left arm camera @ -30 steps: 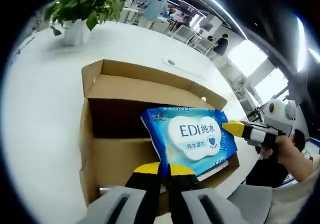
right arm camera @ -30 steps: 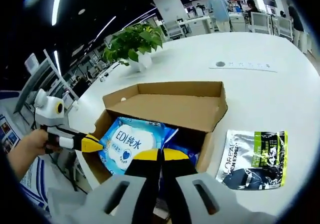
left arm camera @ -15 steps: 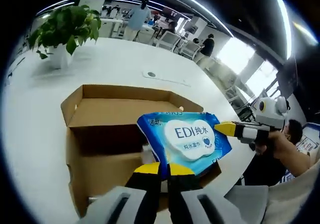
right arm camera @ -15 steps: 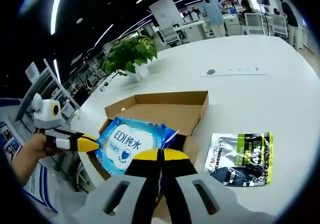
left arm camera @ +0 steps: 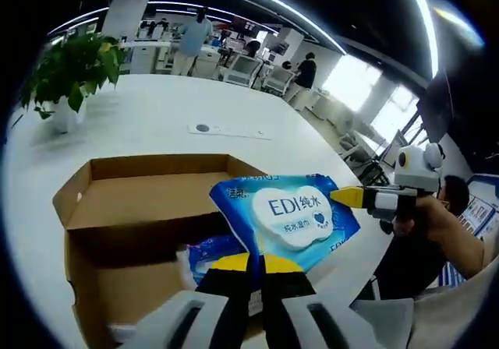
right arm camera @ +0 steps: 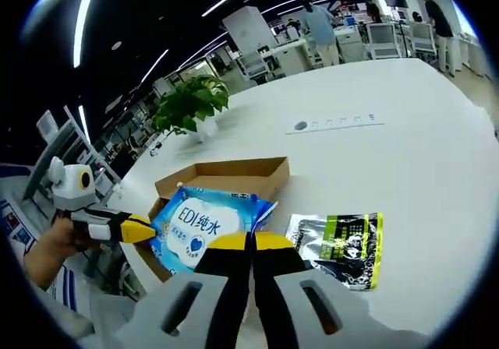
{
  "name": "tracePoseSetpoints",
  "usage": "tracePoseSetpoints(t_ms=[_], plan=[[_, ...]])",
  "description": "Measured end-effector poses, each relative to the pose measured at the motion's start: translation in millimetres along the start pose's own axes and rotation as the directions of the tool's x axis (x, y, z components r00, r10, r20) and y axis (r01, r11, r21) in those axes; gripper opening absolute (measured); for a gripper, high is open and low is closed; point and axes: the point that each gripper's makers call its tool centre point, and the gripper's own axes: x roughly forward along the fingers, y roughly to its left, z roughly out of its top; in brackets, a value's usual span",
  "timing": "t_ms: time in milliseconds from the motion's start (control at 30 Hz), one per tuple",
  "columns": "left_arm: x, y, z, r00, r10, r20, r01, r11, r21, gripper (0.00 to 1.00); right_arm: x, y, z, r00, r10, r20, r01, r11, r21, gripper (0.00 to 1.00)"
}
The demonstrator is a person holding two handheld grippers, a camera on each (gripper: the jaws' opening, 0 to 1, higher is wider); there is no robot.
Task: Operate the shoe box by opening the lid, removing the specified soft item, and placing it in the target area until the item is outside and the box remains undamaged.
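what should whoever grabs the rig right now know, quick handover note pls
Left gripper: shut on the blue EDI wet wipes pack, lifted above the open cardboard shoe box.
Right gripper: shut on the same pack's opposite edge.
Done: lid open, pack out of the box. Another blue pack lies inside.
Left: set the pack on the white table, perhaps beside the L'Oreal sachet, then let go.

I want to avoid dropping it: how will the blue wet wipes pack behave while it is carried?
The wet wipes pack is probably soft and saggy: both grippers, left and right, pinch its edges. Its glossy film looks slippery. Held above the shoe box, it seems fairly light.
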Motion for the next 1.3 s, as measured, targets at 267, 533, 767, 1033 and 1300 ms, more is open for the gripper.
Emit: tracePoseSetpoints(t_ms=[267, 533, 767, 1033, 1300], plan=[[19, -27.5, 7.4, 1.0, -0.03, 0.006, 0.03, 0.999, 0.032, 0.02, -19, -28, 6.2, 1.0, -0.03, 0.01, 0.03, 1.0, 0.004, 0.0], [41, -52.8, 13.1, 0.998, -0.063, 0.003, 0.063, 0.996, 0.057, 0.02, -37, -56, 9.9, 0.998, -0.062, 0.024, 0.062, 0.998, 0.006, 0.0], [59, -71.9, 15.7, 0.996, -0.093, -0.008, 0.093, 0.993, 0.071, 0.02, -52, -80, 12.0, 0.995, -0.098, 0.031, 0.097, 0.995, 0.014, 0.0], [78, -84.5, 12.0, 0.994, -0.11, -0.028, 0.112, 0.991, 0.078, 0.02, -58, -101, 9.0, 0.992, -0.123, 0.03, 0.122, 0.992, 0.021, 0.0], [95, -79.1, 3.2, 0.993, -0.097, -0.068, 0.102, 0.992, 0.078, 0.02, -43, -117, -2.6, 0.991, -0.136, 0.009, 0.135, 0.99, 0.044, 0.0]])
